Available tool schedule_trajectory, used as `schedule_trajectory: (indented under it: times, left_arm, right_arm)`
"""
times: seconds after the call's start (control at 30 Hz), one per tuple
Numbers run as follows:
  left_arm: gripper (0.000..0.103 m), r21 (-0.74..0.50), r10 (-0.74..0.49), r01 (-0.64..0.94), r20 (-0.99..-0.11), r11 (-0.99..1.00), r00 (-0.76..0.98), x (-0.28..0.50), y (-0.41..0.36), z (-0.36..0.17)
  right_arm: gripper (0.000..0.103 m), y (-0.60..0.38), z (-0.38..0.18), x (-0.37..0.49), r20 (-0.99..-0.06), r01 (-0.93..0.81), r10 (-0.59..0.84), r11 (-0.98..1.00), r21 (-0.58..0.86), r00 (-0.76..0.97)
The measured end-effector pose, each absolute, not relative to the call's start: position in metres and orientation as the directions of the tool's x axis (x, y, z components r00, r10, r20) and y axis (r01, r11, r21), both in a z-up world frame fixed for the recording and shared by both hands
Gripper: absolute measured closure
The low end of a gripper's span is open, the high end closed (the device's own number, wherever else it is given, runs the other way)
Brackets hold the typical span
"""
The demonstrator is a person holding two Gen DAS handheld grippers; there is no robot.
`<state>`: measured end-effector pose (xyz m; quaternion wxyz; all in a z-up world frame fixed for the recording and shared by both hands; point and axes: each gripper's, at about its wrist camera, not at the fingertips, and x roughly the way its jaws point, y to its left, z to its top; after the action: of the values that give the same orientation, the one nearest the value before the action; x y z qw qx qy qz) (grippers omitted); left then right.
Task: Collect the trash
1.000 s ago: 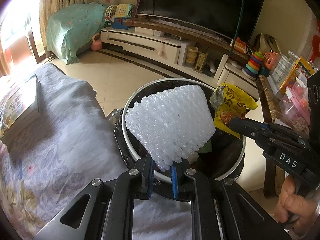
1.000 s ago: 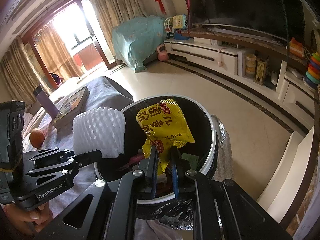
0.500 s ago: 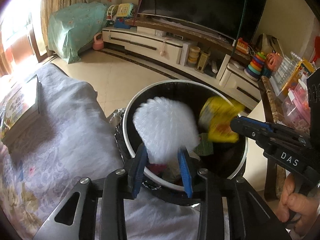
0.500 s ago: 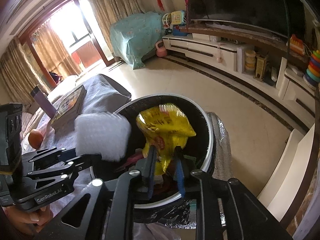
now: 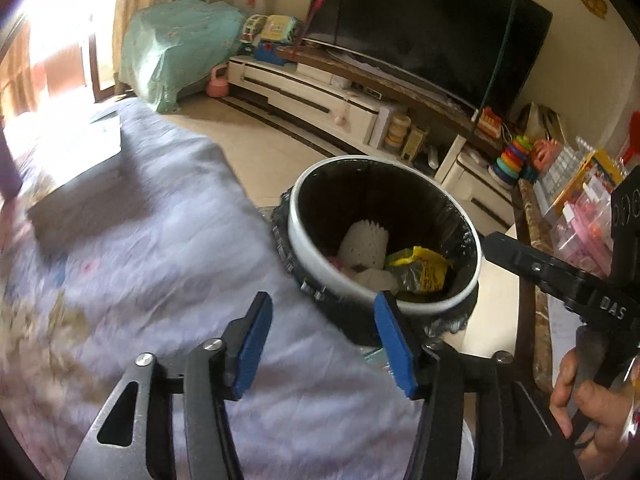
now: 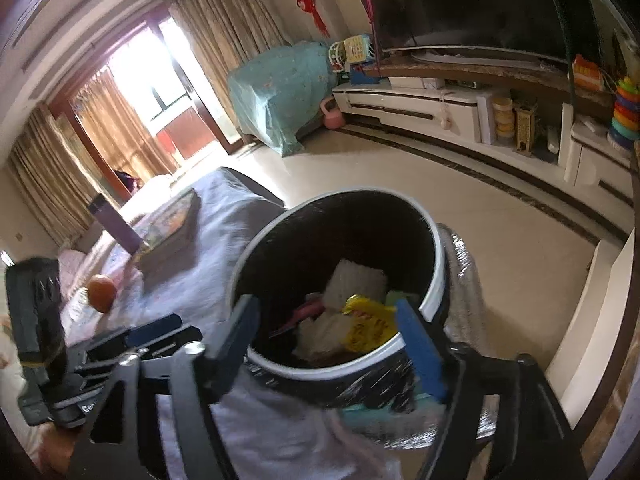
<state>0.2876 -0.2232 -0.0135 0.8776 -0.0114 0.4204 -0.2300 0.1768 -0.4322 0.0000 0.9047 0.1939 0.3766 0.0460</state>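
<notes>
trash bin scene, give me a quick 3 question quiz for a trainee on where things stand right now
1. True or false: the left gripper is clamped on the white foam net.
2. Multiple choice: where is the yellow snack wrapper? A) on the grey bedcover B) inside the trash bin C) between the pads of the right gripper
3. Short answer: what round fruit lies on the bedcover in the right wrist view?

Key
1. False. Its jaws have just been opening, nothing is between them, and the net lies in the bin.
2. B. It lies beside the foam net; the right gripper's jaws have also just been opening and hold nothing.
3. An orange.
</notes>
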Motion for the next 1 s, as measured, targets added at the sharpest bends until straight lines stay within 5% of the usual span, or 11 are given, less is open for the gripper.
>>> schedule_trajectory:
  times: [0.07, 0.27, 0.77, 0.87, 1.0]
  left_arm:
    - [0.043, -0.222, -0.414, 0.381, -0.723, 0.897, 0.553, 0.275, -0.211, -0.013]
    - [0.034, -0.23, -0.403, 0.347, -0.688, 0.91, 0.603, 0.229, -0.178, -0.012]
    - [0.015, -0.199, -0.367, 0.308, -0.493, 0.93, 0.789, 0.129, -0.111, 0.013]
    - [0.001, -0.197, -0.336, 0.276, -0.427, 0.941, 0.84, 0.11, -0.098, 0.022]
    - [0.001, -0.136, -0.257, 0.222, -0.377, 0.966, 0.89, 0.09, -0.095, 0.022]
  right_arm:
    - [0.012, -0.426, 0.002, 0.17, -0.652, 0.055, 0.244, 0.914, 0.402, 0.718]
    - [0.005, -0.402, 0.009, 0.143, -0.613, 0.041, 0.247, 0.909, 0.416, 0.751]
    - [0.002, -0.346, 0.029, 0.08, -0.494, 0.096, 0.063, 0.952, 0.29, 0.867]
    - [0.0, -0.335, 0.048, 0.068, -0.437, 0.097, 0.009, 0.97, 0.221, 0.899]
    - [0.0, -0.324, 0.062, 0.051, -0.344, 0.104, -0.043, 0.982, 0.159, 0.938]
